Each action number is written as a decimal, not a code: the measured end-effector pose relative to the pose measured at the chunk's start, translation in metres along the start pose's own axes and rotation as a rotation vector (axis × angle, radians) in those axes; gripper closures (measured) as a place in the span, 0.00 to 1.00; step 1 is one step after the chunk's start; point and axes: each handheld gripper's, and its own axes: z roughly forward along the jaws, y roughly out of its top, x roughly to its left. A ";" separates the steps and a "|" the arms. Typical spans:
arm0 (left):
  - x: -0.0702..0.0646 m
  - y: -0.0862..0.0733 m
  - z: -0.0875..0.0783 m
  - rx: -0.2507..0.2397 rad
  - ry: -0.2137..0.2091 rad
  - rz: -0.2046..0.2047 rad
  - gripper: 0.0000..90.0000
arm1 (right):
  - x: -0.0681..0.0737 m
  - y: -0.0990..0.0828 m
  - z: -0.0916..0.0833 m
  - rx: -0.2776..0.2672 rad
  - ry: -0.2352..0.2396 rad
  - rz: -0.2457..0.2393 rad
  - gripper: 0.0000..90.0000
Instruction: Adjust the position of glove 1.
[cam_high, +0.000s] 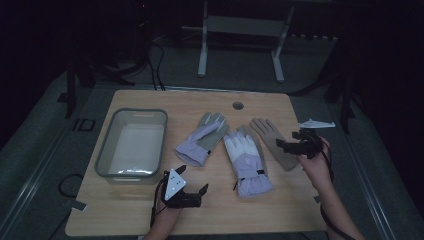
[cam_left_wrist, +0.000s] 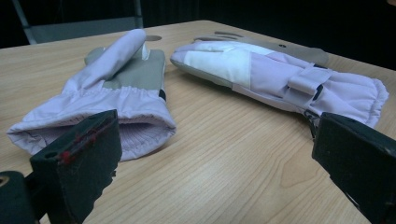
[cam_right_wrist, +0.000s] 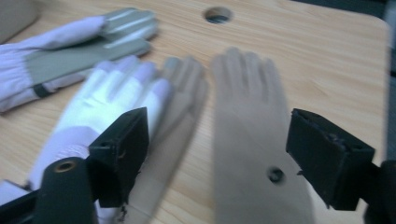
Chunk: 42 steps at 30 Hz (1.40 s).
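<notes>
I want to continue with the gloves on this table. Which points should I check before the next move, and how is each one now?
1. Right gripper jaws apart, nothing held: ok.
2. Left gripper jaws apart, nothing held: ok.
3. Tan glove flat, uncovered, beside right gripper: ok.
4. Second tan glove free: not ok, partly under the white-backed glove.
5. Bin has room: ok.
6. Lavender glove cuff faces left gripper: ok.
</notes>
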 end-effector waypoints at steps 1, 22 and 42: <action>0.000 0.000 0.000 0.001 0.000 0.001 0.02 | 0.004 0.004 0.003 0.000 0.003 -0.011 0.24; 0.000 0.000 0.000 0.008 -0.009 0.005 0.02 | 0.097 0.069 0.077 0.031 0.201 -0.142 0.26; 0.000 0.000 0.000 0.005 -0.013 0.004 0.02 | 0.183 0.065 0.167 0.192 0.220 -0.153 0.31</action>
